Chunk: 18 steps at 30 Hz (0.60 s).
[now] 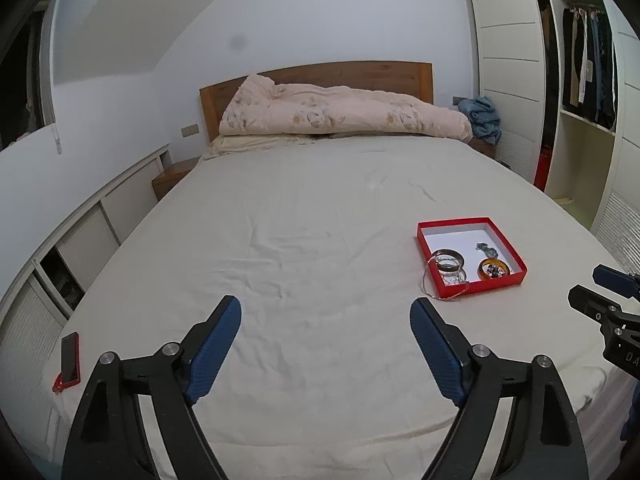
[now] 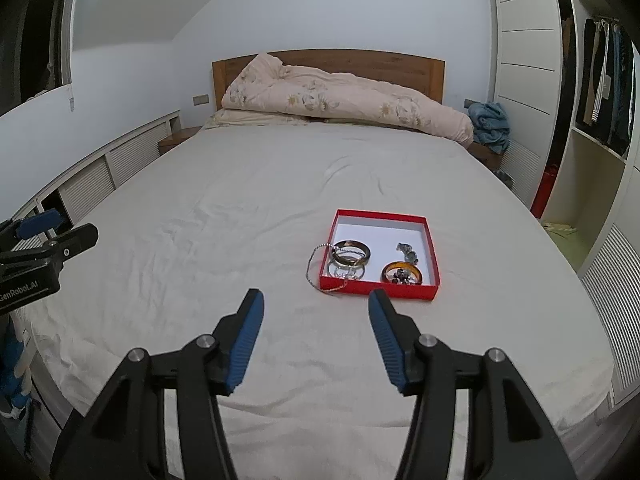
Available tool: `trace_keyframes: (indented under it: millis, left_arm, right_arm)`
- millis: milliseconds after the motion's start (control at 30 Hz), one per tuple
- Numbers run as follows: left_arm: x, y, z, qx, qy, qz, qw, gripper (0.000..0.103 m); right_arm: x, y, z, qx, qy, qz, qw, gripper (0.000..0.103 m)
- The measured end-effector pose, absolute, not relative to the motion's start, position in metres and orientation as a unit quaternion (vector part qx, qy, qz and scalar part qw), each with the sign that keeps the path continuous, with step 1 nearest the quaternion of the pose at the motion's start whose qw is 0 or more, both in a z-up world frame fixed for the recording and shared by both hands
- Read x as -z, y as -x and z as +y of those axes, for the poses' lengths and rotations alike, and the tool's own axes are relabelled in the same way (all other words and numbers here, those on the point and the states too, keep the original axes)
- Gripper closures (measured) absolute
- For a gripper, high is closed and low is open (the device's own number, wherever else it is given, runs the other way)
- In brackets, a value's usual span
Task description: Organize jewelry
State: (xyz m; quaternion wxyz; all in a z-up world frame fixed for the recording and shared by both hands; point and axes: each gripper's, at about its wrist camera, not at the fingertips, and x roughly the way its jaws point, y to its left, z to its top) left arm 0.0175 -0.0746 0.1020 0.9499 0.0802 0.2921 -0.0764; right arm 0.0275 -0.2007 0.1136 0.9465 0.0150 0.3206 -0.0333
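Jewelry in red box (image 2: 430, 258) on bed (image 2: 240, 220), chain (image 2: 310, 270) trailing over box's 9 o'clock wall. Left gripper (image 1: 326, 312), right gripper (image 2: 316, 306): jaws open, empty.

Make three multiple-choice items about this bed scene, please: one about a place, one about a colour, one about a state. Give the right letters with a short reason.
1. Where is the silver chain?
A. fully inside the box
B. hanging over the box's left wall onto the sheet
C. on the pillow

2. What colour is the box outside?
A. red
B. blue
C. brown

3. How is the right gripper?
A. shut on a bangle
B. shut on the chain
C. open, holding nothing

Answers:
1 B: the chain loops out over the left wall onto the sheet.
2 A: the walls are red, the inside white.
3 C: its blue fingers stand apart above bare sheet.
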Motion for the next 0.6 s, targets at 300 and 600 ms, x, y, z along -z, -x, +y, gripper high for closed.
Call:
trace_keyframes:
  millis: [300,600]
  left_arm:
    - [-0.095,-0.006,-0.075,0.076,-0.084,0.298,0.948,0.013]
    - [-0.09,-0.004,-0.076,0.073,-0.081,0.303,0.947,0.008]
  right_arm:
    - [-0.107,-0.016,-0.205,0.039,-0.025,0.321,0.946,0.049]
    - [-0.105,-0.011,-0.209,0.047,-0.03,0.317,0.947,0.042]
